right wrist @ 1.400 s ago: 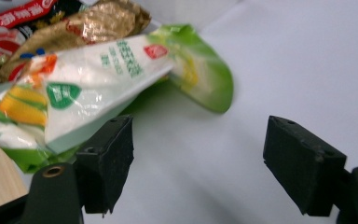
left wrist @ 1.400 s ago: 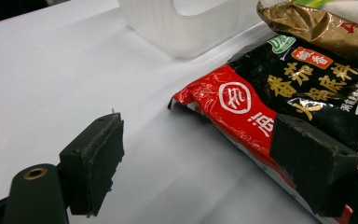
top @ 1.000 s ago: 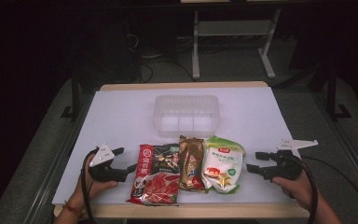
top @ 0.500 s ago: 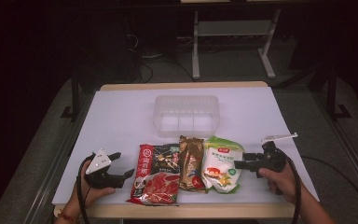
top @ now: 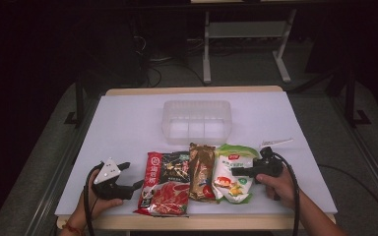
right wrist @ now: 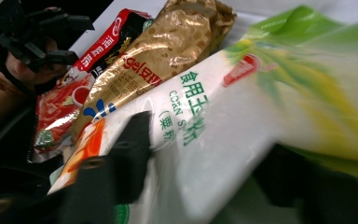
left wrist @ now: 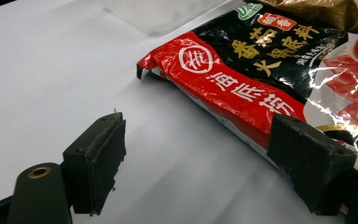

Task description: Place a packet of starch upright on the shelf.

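Three food bags lie side by side near the table's front edge: a red and black bag (top: 165,186) (left wrist: 242,88), a gold bag (top: 202,169) (right wrist: 163,51) and a white and green bag (top: 226,189) (right wrist: 223,121). My right gripper (top: 237,172) (right wrist: 205,154) reaches in from the right. Its jaws have just been closing and now press on either side of the white and green bag. My left gripper (top: 132,175) (left wrist: 198,135) rests open just left of the red bag's edge, with bare table between its jaws; it is also at top left in the right gripper view (right wrist: 42,37).
A clear plastic container (top: 197,120) (left wrist: 163,11) with compartments stands in the middle of the white table (top: 128,123), behind the bags. A small white strip (top: 275,142) lies right of the bags. Dark floor, cables and a metal frame lie beyond the far edge.
My right gripper has moved left from beside the bags onto the white and green bag, and its jaws have narrowed around it. My left gripper has barely shifted.
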A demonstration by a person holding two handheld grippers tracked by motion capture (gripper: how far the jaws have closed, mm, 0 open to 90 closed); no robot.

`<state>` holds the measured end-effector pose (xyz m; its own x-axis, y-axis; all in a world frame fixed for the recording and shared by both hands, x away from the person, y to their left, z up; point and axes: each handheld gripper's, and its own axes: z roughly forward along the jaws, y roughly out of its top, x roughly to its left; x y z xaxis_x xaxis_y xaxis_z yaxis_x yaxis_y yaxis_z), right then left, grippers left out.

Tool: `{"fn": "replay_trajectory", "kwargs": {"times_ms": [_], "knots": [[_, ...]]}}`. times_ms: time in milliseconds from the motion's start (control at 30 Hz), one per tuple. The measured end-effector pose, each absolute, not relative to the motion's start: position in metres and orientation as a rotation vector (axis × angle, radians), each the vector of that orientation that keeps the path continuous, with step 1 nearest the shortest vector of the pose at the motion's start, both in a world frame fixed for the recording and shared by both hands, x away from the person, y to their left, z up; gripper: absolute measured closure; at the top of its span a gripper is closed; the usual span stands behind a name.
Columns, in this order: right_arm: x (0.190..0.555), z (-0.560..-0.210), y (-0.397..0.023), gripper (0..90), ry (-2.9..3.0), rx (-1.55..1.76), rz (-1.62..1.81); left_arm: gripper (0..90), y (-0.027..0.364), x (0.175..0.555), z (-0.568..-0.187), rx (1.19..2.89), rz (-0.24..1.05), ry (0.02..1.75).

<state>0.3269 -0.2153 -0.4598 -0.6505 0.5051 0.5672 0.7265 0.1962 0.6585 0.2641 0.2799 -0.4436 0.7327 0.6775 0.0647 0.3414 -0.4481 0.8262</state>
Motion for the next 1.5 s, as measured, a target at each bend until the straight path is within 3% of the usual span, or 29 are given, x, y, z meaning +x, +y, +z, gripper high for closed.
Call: {"fn": "replay_trajectory", "kwargs": {"times_ms": [33,333,667,1500], "knots": [[0.326,-0.458,-0.216,56.5,-2.266,-1.17,-1.441,18.8,0.28,0.264,-0.444,2.069,0.493,0.769],[0.316,-0.443,-0.214,76.1,-2.412,-1.083,-1.495,19.6,0.279,0.265,-0.445,2.081,0.49,0.767],[0.301,-0.426,-0.21,81.4,-2.486,-0.997,-1.607,19.8,0.279,0.265,-0.446,2.075,0.484,0.768],[0.281,-0.402,-0.206,84.2,-2.582,-0.921,-1.705,20.2,0.285,0.266,-0.442,2.021,0.445,0.776]]}}
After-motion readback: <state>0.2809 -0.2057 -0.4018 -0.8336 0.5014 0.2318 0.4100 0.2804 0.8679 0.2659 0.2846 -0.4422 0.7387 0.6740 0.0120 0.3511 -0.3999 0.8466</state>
